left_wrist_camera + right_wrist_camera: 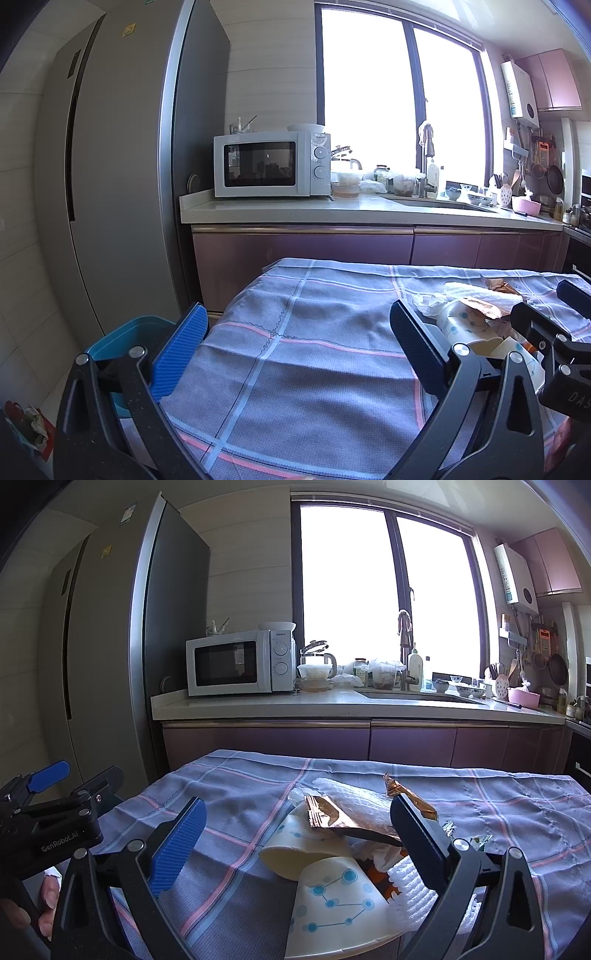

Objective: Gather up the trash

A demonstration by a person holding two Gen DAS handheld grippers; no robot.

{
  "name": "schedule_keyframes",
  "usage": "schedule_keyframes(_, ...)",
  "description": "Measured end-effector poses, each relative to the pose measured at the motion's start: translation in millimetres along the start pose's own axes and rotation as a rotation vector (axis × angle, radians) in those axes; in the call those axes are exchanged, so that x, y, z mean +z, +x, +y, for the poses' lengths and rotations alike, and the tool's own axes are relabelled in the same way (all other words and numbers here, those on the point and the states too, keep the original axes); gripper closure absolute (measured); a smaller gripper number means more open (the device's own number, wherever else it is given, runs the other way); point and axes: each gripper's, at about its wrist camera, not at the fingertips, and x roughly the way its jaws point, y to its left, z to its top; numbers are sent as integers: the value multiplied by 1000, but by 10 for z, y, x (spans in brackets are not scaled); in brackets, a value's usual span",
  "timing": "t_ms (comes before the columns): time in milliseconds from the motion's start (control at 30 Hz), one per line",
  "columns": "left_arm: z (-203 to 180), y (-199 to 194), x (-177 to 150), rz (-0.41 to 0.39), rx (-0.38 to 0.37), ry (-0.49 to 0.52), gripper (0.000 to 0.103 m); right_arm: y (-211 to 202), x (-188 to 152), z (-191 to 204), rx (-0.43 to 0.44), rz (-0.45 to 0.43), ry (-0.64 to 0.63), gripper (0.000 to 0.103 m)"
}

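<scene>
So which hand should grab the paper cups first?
Probably the right gripper: its open fingers already frame the paper cups and wrappers. The left gripper faces bare tablecloth, near the blue bin.

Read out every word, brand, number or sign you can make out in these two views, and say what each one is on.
"GenRobot.AI": on the black body of the left gripper, seen from the right wrist.
"DAS": cut off at the frame edge, on the black body of the right gripper.
Brand above the dials of the white microwave oven: blurred, perhaps "Galanz".
Yellow sticker on the tall grey refrigerator: too small to read.
Label on the white wall-mounted water heater: too small.
</scene>
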Motion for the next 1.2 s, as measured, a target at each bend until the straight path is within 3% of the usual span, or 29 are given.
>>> schedule_keyframes(1200,-38,37,-37,29,-7,3,5,9,-32,-92,13,14,21,7)
